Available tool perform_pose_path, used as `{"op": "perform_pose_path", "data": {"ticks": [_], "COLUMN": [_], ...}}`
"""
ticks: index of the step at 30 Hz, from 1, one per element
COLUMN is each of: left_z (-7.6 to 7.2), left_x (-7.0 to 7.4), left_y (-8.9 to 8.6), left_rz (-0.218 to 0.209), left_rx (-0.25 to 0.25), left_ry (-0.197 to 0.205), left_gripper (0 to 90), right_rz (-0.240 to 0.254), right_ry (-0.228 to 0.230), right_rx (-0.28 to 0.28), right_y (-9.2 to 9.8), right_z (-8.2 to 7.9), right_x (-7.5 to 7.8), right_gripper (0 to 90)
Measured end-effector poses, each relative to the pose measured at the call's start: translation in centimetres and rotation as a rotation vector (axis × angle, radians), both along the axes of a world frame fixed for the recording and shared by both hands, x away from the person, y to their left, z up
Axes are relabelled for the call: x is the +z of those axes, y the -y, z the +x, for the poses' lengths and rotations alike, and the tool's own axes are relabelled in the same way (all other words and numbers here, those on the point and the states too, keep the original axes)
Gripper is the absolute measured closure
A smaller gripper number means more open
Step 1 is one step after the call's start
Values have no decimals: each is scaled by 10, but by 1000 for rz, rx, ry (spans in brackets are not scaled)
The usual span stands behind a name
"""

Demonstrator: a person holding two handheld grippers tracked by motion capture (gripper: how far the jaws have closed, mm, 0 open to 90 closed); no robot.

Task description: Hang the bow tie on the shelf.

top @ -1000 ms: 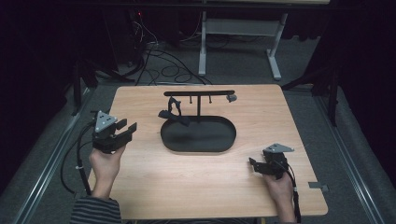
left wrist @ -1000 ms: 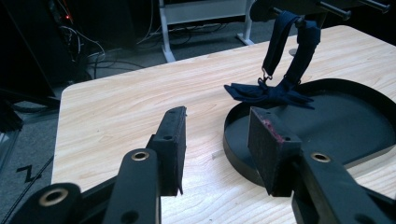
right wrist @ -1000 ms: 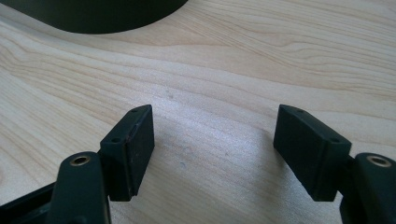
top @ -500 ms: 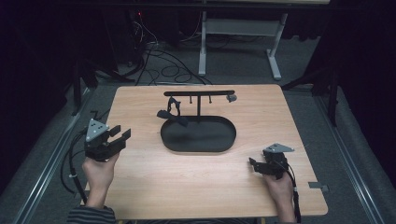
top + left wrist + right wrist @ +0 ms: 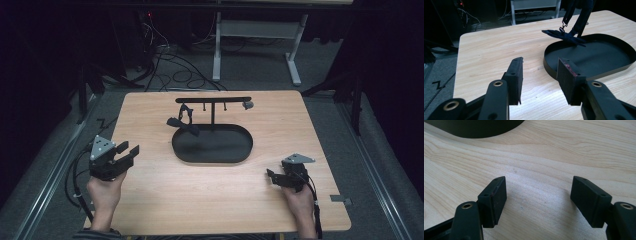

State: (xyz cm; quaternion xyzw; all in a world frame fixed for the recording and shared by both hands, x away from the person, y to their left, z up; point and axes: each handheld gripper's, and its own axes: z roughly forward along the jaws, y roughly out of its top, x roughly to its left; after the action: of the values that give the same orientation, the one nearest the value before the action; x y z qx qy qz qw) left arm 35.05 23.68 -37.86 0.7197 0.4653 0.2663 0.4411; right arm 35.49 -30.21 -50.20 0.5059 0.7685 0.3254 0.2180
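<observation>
In the high view the left gripper [image 5: 125, 154] sits at the lower left of the frame, its jaws spread apart and holding nothing. The right gripper [image 5: 272, 176] rests at the lower right, low over the table [image 5: 200, 200], jaws likewise wide and empty.

The thing nearest the work is a dark strap [image 5: 181, 123] with a small metal clasp. It hangs from the left end of a T-shaped stand [image 5: 213, 100], and its lower end drapes over the upper-left rim of the oval tray [image 5: 212, 159]. From the left gripper it lies up and to the right, across bare wood; in the left gripper view the strap [image 5: 564, 35] shows at upper right, running roughly left to right. The left hand appears the nearer one.

The strap looks limp, woven fabric; the tray is matte black with a low wall; the table is pale wood grain.
</observation>
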Motion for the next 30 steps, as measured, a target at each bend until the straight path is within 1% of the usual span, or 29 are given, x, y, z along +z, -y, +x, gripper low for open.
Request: {"op": "perform_pose_path", "data": {"ticks": [4, 7, 13, 17, 30], "left_z": [-2, -3, -4, -4, -5], "left_x": [-3, -7, -11, -15, -30], "left_y": [0, 0, 2, 6, 13], "left_rz": [-10, -6, -14, -13, -22], "left_rx": [-13, -28, -36, -48, -66], "left_ry": [-6, -12, -19, -26, -56], "left_gripper": [558, 556, 555, 554, 546], "right_rz": [0, 0, 0, -1, -2], "right_ry": [0, 0, 0, 0, 0], "right_rx": [0, 0, 0, 0, 1], "right_y": [0, 0, 0, 0, 0], "right_z": [0, 0, 0, 0, 0], "right_x": [0, 0, 0, 0, 0], "right_gripper": [304, 304, 304, 304, 304]}}
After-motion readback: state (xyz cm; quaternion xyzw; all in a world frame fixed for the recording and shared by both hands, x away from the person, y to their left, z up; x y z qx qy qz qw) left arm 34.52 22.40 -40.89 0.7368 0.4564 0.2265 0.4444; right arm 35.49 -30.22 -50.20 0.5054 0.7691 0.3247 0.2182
